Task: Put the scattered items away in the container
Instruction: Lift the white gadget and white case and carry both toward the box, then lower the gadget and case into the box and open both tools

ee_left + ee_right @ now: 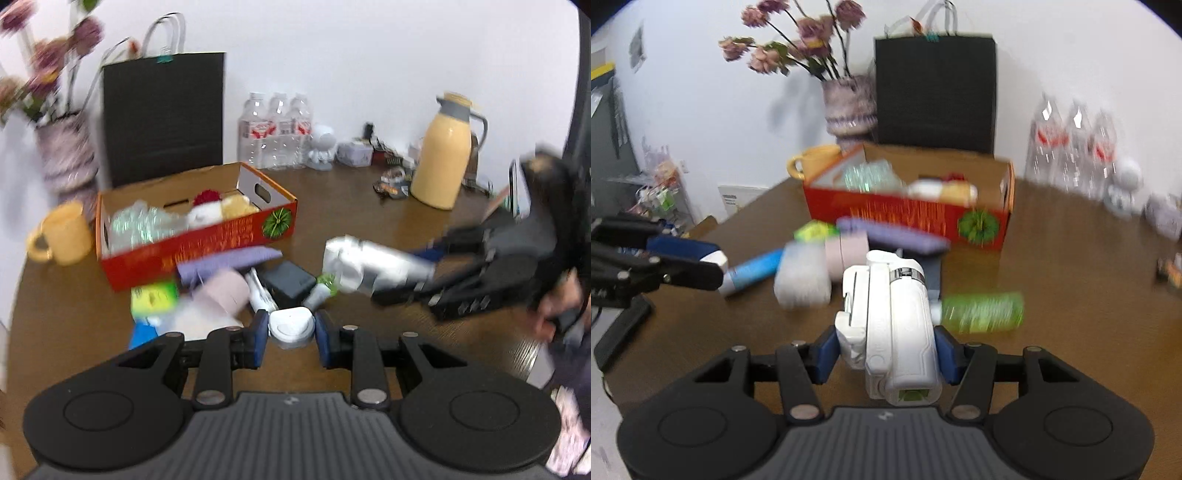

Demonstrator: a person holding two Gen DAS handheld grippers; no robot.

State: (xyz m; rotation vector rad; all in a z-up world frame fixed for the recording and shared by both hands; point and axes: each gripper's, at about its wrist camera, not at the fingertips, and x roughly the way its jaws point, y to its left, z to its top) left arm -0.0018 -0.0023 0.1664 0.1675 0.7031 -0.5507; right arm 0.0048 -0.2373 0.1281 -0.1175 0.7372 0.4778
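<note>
- Brown wood-grain table (369,206), edge curved at left.
- Red cardboard box (207,240) left of centre; yellow mug (64,234) beside it.
- Vase (68,155), black paper bag (164,118), water bottles (277,129) along the wall.
- Yellow thermos jug (445,158) at right.
- Loose clutter just before the box: purple flat item (229,260), pink roll (229,291), green bottle (982,312).

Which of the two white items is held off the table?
The long white device, clamped in the right gripper. The small white case sits between the left gripper fingers.

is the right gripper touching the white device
Touching. The right wrist view shows the right gripper's blue fingers pressed against both sides of the white device, holding it above the table.
</note>
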